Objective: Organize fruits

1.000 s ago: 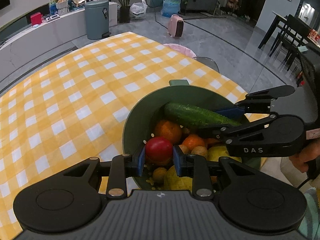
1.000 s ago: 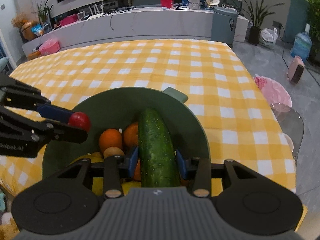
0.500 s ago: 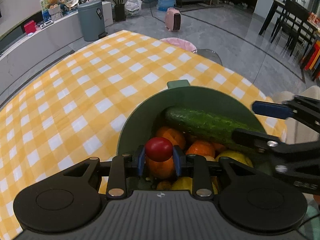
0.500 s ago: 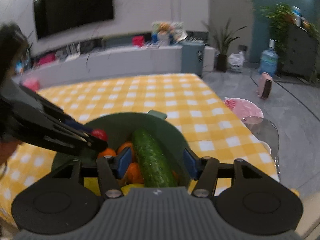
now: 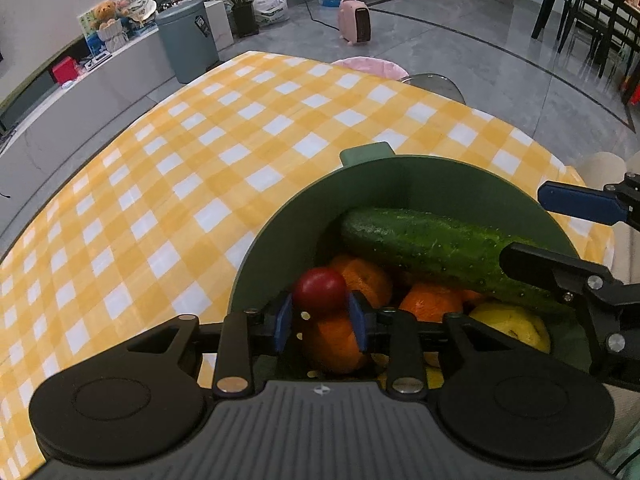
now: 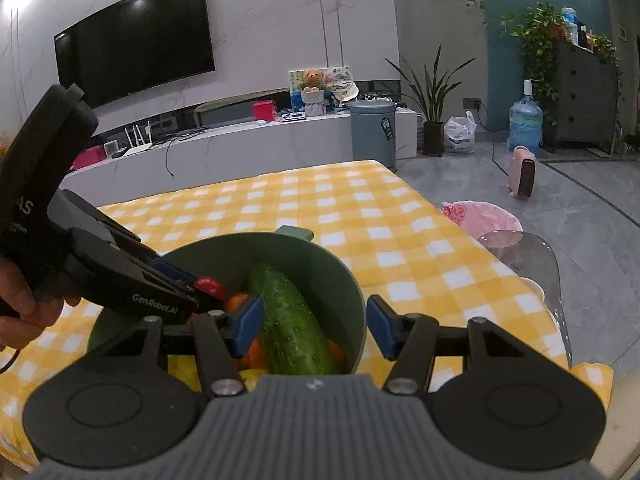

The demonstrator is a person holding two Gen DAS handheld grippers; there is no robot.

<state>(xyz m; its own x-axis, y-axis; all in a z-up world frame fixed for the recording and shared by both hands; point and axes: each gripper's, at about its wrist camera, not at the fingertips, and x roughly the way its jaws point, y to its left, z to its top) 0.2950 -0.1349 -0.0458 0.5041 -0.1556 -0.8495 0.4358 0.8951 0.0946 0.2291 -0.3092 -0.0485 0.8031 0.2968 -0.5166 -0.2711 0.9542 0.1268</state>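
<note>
Left wrist view: at the lower centre, the left hand-held gripper [image 5: 320, 316] has the small round red tomato [image 5: 319, 289] between its blue pads, and its jaws are opening; whether the pads press the tomato I cannot tell. Just behind it lie round orange fruits [image 5: 430, 302] and a yellow lemon [image 5: 514, 326] inside the deep green plastic bowl [image 5: 400, 184]. A long dark green cucumber [image 5: 432, 248] lies across them. The bowl stands on the bench with yellow-and-white checked cloth [image 5: 168, 184]. At the right edge, the right hand-held gripper [image 6: 314, 326] is released, its pads apart on both sides of the cucumber without touching it.
</note>
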